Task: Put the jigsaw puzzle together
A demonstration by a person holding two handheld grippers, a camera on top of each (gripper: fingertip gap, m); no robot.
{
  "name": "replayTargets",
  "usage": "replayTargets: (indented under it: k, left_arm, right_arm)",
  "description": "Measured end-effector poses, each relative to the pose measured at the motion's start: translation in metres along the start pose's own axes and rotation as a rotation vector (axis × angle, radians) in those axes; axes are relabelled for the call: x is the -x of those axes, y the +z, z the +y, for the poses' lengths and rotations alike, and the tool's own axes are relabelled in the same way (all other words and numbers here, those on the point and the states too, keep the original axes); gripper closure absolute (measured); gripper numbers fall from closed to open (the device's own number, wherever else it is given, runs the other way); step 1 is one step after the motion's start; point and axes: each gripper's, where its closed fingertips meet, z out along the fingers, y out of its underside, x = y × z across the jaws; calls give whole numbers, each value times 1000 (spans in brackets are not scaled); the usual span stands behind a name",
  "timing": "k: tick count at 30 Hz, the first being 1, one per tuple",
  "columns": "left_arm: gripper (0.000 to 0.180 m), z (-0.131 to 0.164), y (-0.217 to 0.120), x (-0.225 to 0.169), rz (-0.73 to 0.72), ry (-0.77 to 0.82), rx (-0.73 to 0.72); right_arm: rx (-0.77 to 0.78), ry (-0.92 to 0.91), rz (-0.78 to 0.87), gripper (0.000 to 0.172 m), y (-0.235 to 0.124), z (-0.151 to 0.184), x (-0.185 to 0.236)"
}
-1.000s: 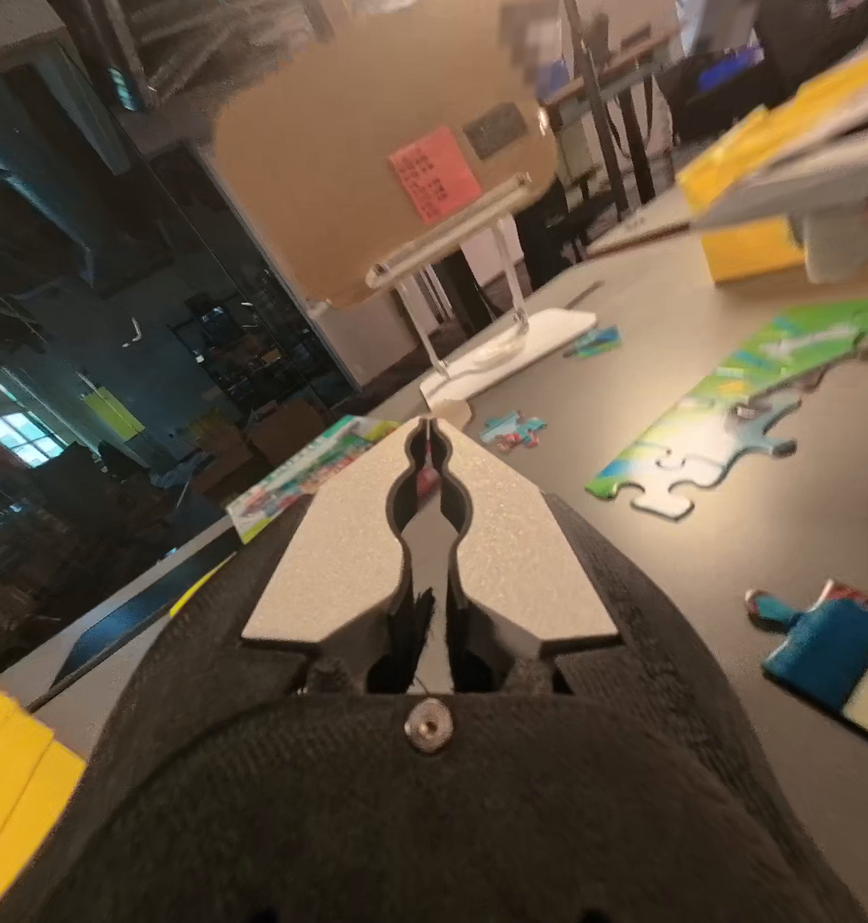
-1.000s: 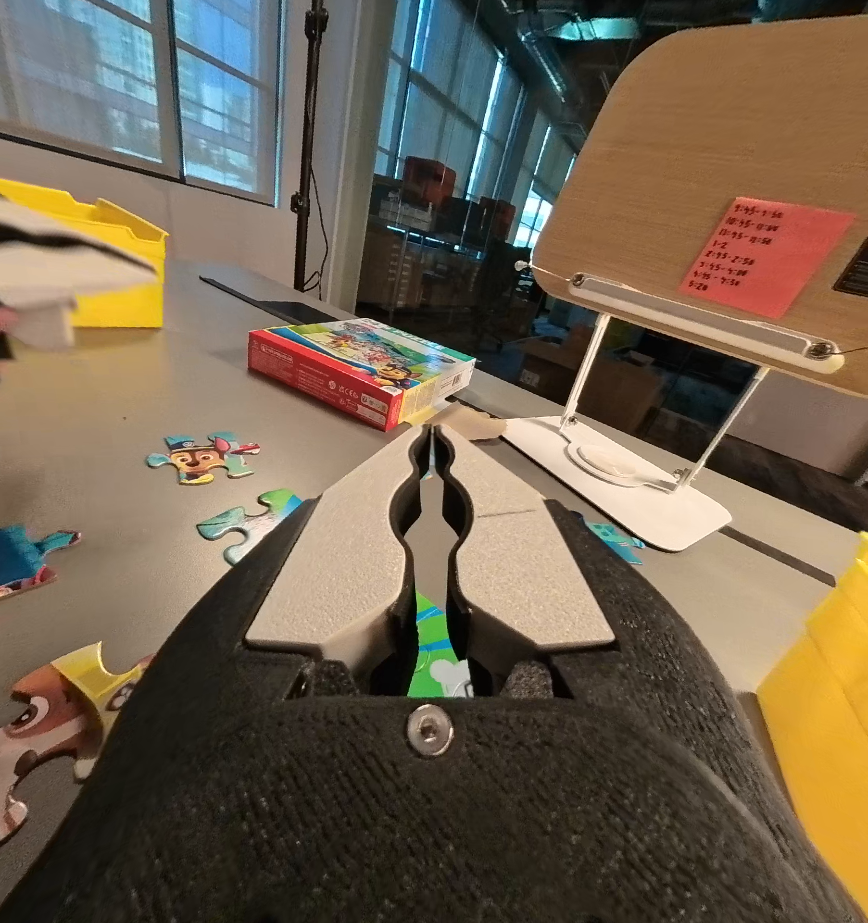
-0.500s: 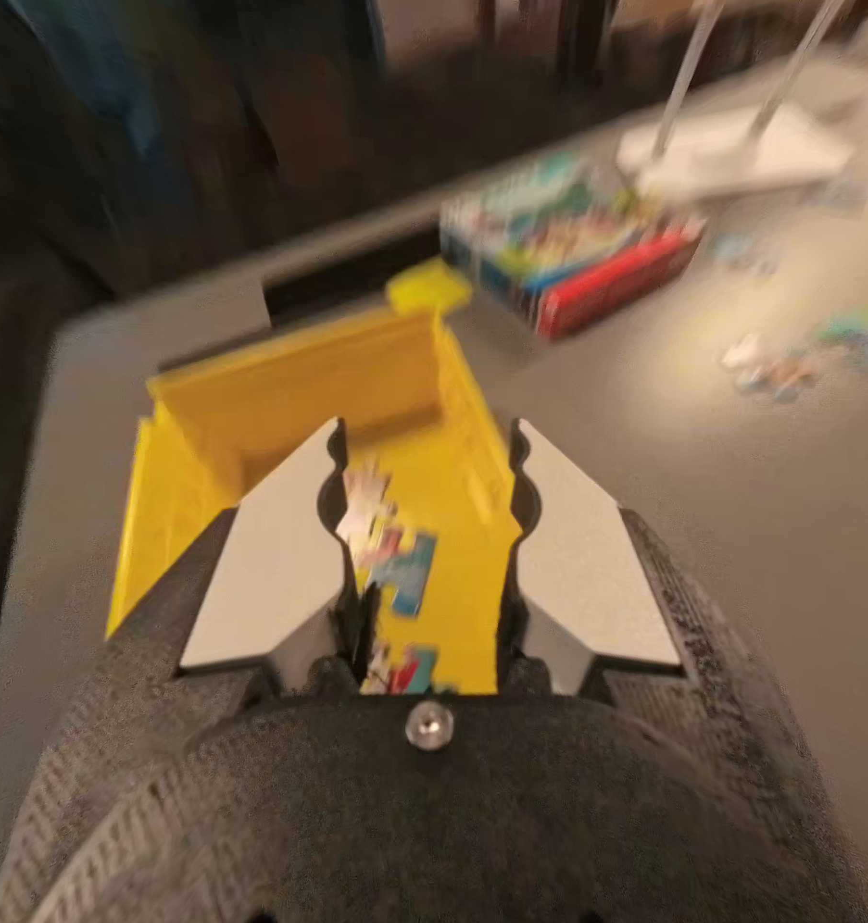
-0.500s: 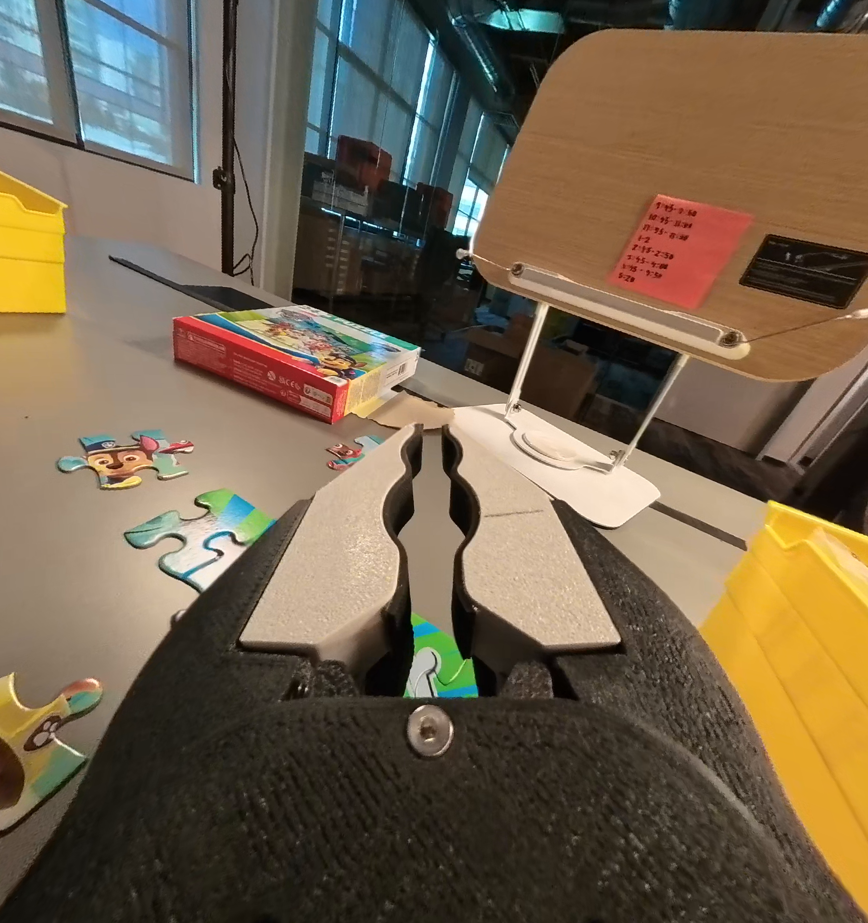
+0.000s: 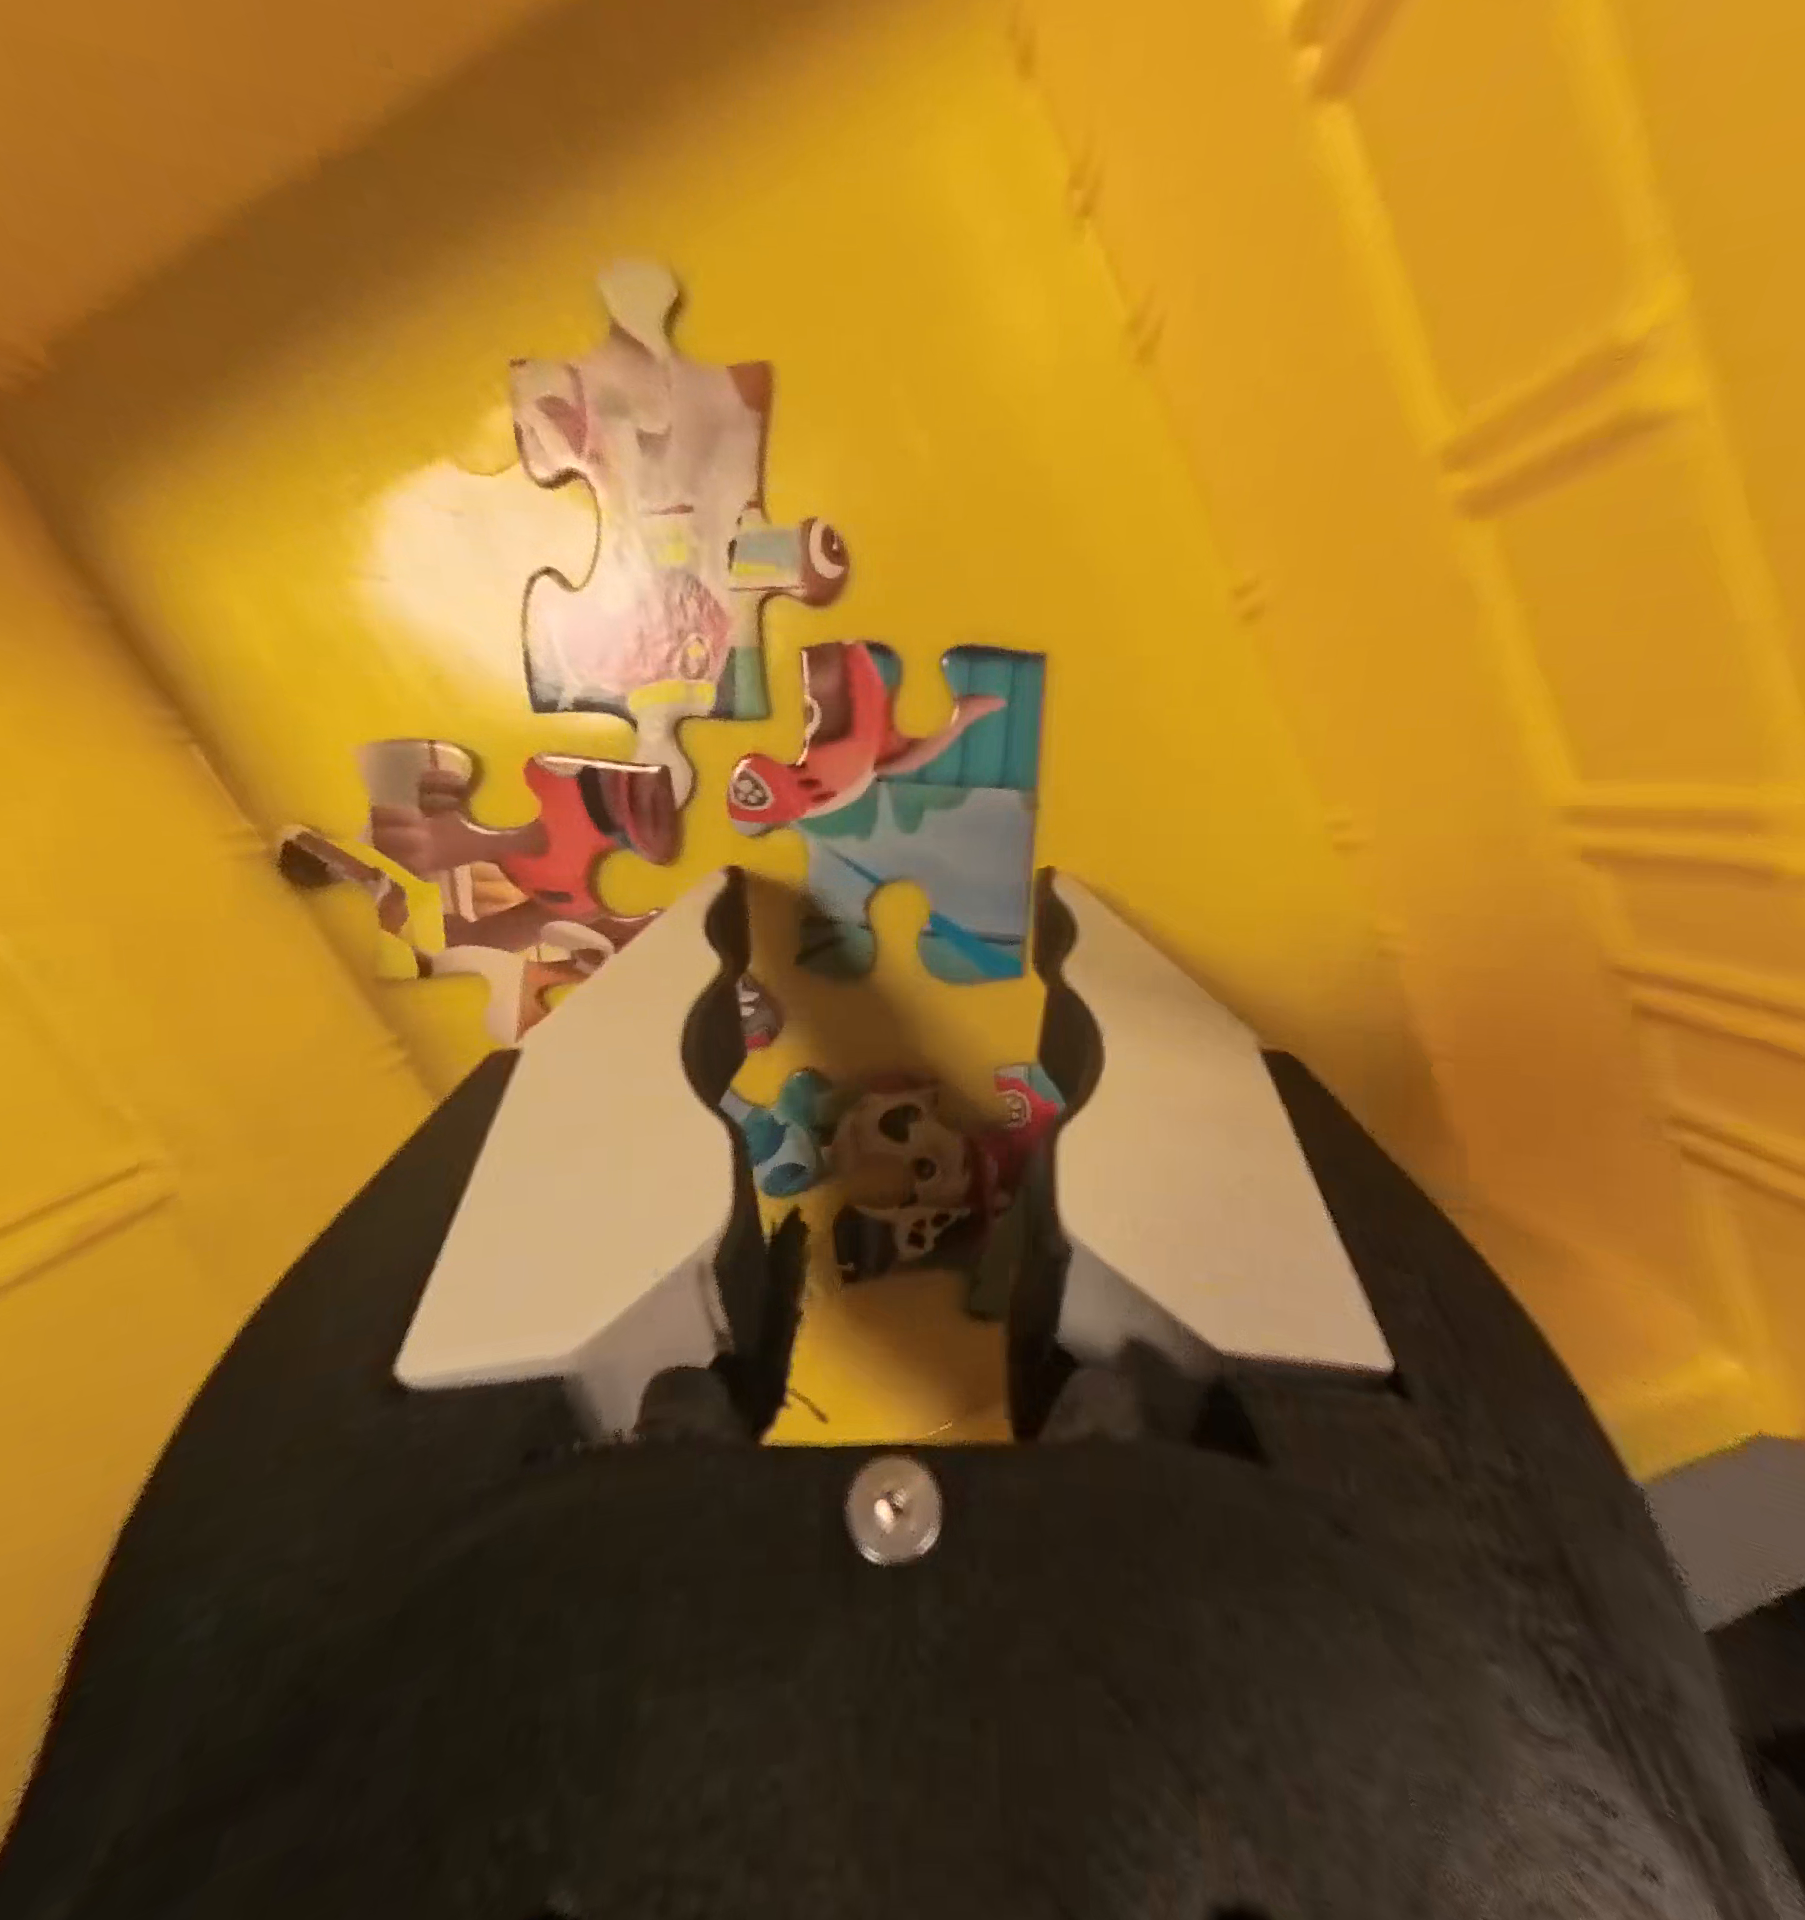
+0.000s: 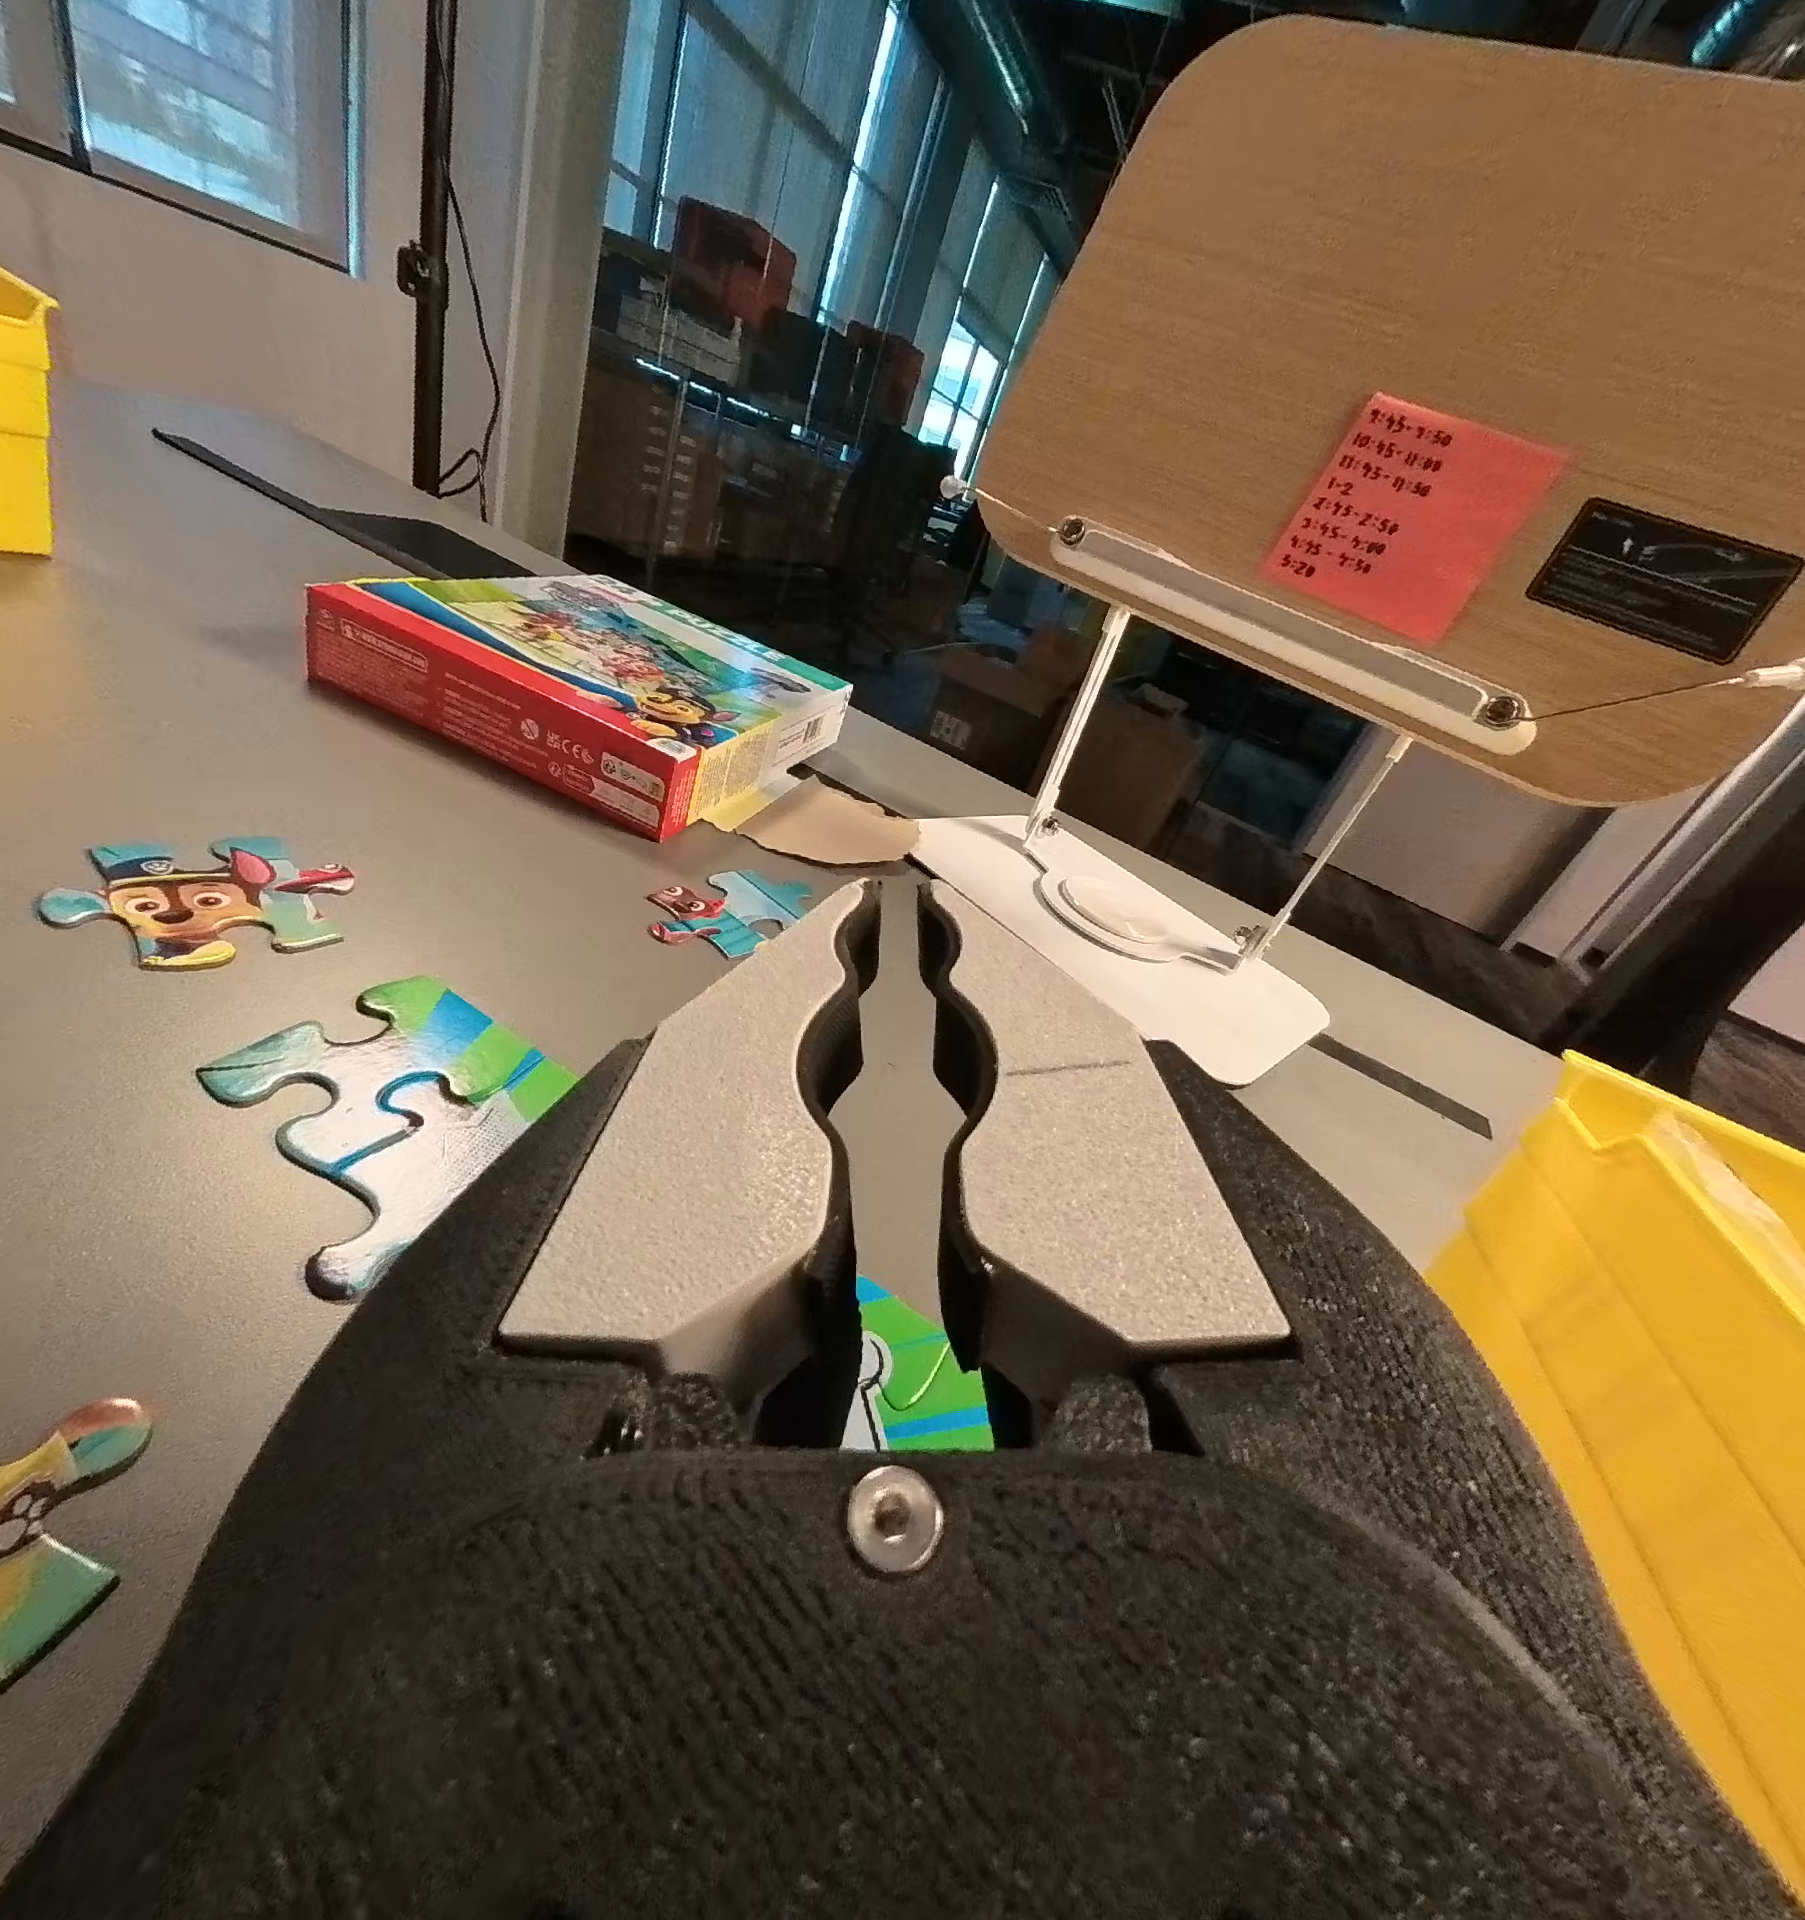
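Now: pieces in the bin, pieces on the table

Here the left gripper [image 5: 887, 883] hangs inside a yellow bin [image 5: 1293, 416], its jaws wide and holding nothing, just above four or so puzzle pieces [image 5: 649, 520] on the bin floor. The right gripper [image 6: 898, 888] hovers over the grey table [image 6: 202, 675] with only a narrow slit between its fingers and nothing in it. More loose pieces [image 6: 191, 904] lie near a printed red box [image 6: 565, 686]. A wooden stand [image 6: 1397, 260] bears a handwritten pink note [image 6: 1412, 514] and a black label [image 6: 1662, 592]
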Motion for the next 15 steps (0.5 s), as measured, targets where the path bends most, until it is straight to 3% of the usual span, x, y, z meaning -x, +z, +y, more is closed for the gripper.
replayTargets:
  k: [4,11,15]
  left_arm:
    - [139,2,-1,-2,1,27,15]
    - [140,5,-5,-3,-60,122,37]
    - [140,-7,-31,4,-126,117,-52]
  right_arm:
    - [-2,5,0,167,0,0,-1]
    - [-11,11,-5,167,-1,-1,0]
    - [-23,29,-7,168,-2,-3,-1]
